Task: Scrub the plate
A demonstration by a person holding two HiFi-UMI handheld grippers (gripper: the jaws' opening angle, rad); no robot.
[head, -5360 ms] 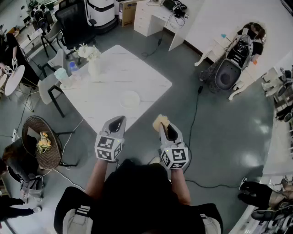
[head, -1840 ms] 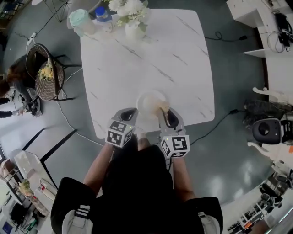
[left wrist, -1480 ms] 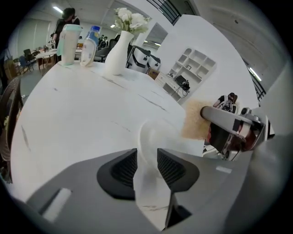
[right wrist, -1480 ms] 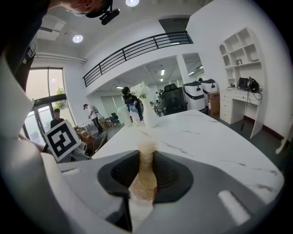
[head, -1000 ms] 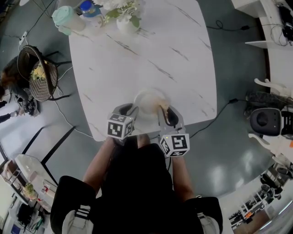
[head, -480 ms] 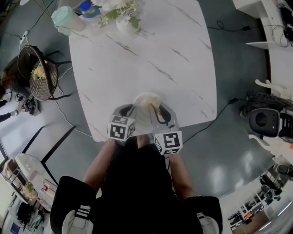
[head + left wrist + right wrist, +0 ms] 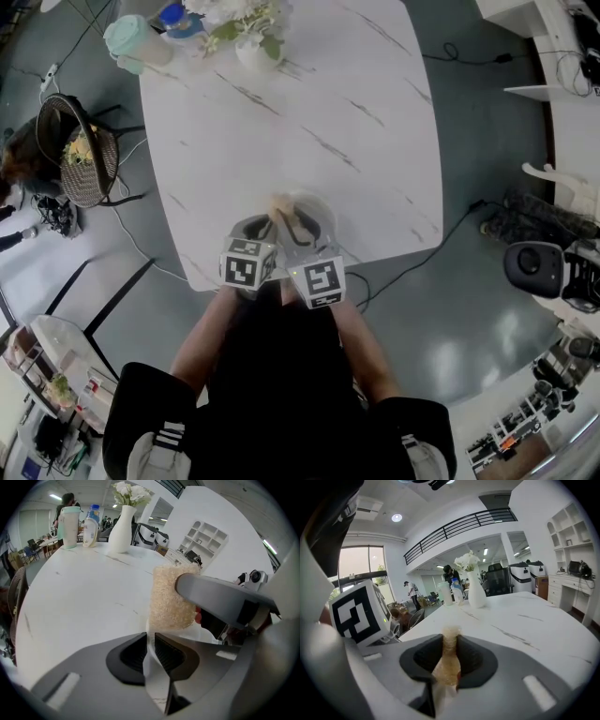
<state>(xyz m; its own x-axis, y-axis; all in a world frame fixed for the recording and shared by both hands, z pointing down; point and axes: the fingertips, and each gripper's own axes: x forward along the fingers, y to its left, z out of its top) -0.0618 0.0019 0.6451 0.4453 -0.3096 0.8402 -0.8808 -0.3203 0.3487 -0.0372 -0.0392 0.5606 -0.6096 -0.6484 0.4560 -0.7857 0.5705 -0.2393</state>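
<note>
One sponge (image 7: 171,597) in right tongs (image 7: 450,649); left tongs (image 7: 150,649) closing on plate (image 7: 320,208).

Plate (image 7: 321,208) — mostly hidden — rim visible.

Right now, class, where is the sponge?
In the head view, the sponge is clamped in the right tool at the left side of the plate, near the edge of the table closest to the person.

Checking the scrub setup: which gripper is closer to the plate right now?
Left. The left gripper is closing its jaws on the plate at its near rim; the right gripper holds the sponge over the plate.
</note>
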